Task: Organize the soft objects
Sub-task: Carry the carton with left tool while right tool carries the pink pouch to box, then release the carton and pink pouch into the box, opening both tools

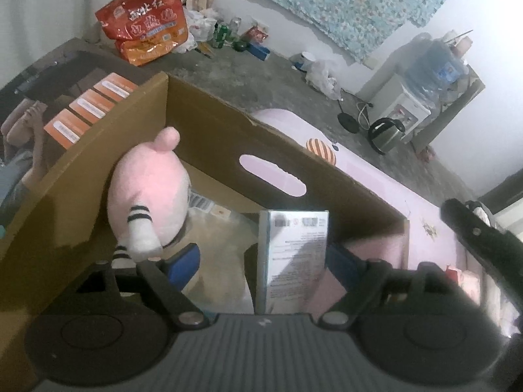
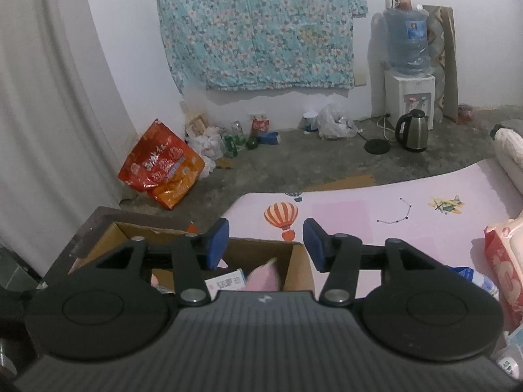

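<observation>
hovering low over the open cardboard box, the left gripper has its jaws spread wide, with a white printed carton standing upright between the blue pads but, as far as the left wrist view shows, not squeezed by either one. a pink plush toy with black and white striped limbs leans against the box's left wall, inside the box and just beside the left pad. a pale cushion-like thing lies on the box floor beneath them. the right gripper hangs above the box's near edge with its jaws apart and nothing between them; below it a pink soft piece and a small printed packet show inside the box. the box sits at the edge of a pink play mat printed with a hot-air balloon
</observation>
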{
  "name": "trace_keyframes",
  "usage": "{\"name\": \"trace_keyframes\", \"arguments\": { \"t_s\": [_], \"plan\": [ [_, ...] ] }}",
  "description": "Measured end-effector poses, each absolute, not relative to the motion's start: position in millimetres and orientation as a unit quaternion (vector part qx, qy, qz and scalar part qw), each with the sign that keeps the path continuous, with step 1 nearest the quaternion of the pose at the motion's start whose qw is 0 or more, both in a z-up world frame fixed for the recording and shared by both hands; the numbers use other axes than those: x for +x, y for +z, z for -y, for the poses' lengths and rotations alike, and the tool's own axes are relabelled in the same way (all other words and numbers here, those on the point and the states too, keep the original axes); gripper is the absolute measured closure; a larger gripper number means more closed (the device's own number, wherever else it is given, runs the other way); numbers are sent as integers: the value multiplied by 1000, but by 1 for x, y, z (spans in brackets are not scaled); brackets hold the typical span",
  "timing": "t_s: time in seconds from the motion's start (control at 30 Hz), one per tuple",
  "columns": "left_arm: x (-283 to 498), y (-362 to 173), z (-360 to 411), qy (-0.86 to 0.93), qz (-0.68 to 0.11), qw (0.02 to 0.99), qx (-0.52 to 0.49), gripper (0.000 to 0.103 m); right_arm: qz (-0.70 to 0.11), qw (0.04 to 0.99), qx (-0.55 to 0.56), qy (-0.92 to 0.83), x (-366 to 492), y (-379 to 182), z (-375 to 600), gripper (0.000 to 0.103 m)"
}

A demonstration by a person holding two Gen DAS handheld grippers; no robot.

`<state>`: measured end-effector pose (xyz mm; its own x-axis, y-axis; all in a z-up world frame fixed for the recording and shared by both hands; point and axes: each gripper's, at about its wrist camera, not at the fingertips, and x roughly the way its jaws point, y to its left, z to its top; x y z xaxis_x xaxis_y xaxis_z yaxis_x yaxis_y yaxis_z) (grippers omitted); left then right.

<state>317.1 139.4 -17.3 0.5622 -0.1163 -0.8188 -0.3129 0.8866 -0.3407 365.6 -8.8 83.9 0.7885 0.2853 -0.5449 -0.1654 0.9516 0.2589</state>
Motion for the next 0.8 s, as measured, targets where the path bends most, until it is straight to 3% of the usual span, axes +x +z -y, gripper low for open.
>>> {"name": "trace_keyframes", "arguments": {
  "t_s": [0.57, 0.8],
  "plan": [
    [280, -1, -133, 38, -459, 863, -207, 16, -284, 937, 128, 157, 259, 116, 98, 50],
    [250, 2, -130, 21, -465, 865, -187, 16, -306, 919, 156, 192, 187, 105, 157, 50]
  ]
}}
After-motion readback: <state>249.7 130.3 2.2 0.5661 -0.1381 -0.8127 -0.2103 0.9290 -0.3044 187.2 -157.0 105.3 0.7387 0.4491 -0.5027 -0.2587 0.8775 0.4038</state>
